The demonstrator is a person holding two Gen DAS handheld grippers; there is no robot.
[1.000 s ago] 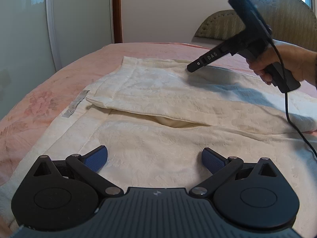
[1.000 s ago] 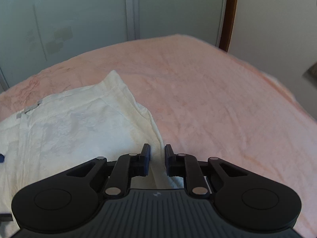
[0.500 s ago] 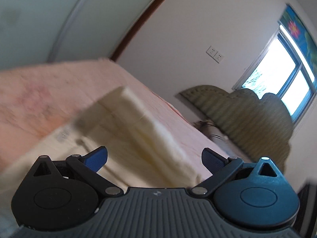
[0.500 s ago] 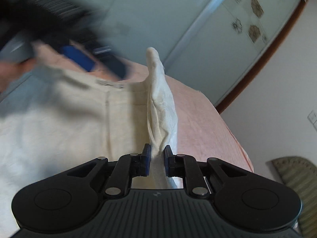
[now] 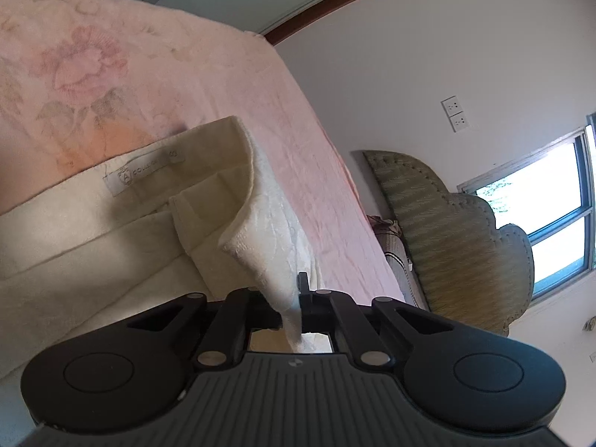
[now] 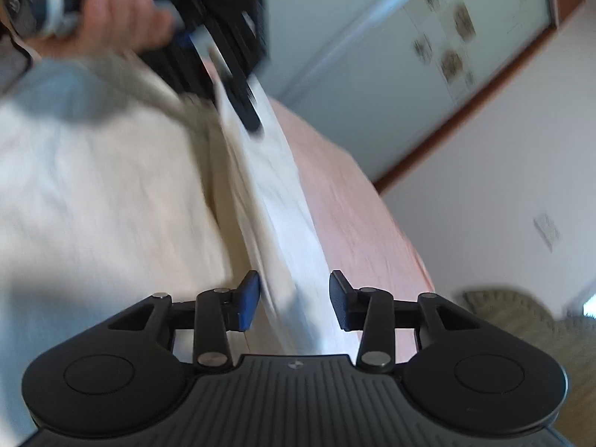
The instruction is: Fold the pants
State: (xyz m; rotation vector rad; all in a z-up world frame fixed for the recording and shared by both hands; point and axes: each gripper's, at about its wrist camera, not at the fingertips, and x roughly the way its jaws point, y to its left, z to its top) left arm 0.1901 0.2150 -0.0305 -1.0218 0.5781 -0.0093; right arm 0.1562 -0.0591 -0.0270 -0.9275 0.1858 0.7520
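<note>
**Cream pants pinched at the waistband, lifted off the pink bed**

The cream-white textured fabric pants (image 5: pixel 111 231) lie spread across a pink floral bedspread (image 5: pixel 156 63), with the waistband and its grey sewn-in label (image 5: pixel 143 171) towards the far side in the left wrist view. One corner of the cloth rises from the bed in a taut fold and runs straight into the left gripper (image 5: pixel 294 300), whose black jaws have just closed and now stand clamped together on that fold.

In the right wrist view, blurred by motion, the right gripper (image 6: pixel 294 300) has its blue-padded fingers (image 6: pixel 247 301) apart; its jaws have just been opening. A raised ridge of the pants (image 6: pixel 283 223) passes between them, close to the blue pad on the picture's left, but the pads do not press on it. That same ridge stretches up to the left gripper (image 6: pixel 238 100), gripped by a person's hand (image 6: pixel 119 11) near the top of the picture.

A woven olive-green headboard (image 5: pixel 458 238) stands by the white wall, beside a bright window (image 5: pixel 551 216).
</note>
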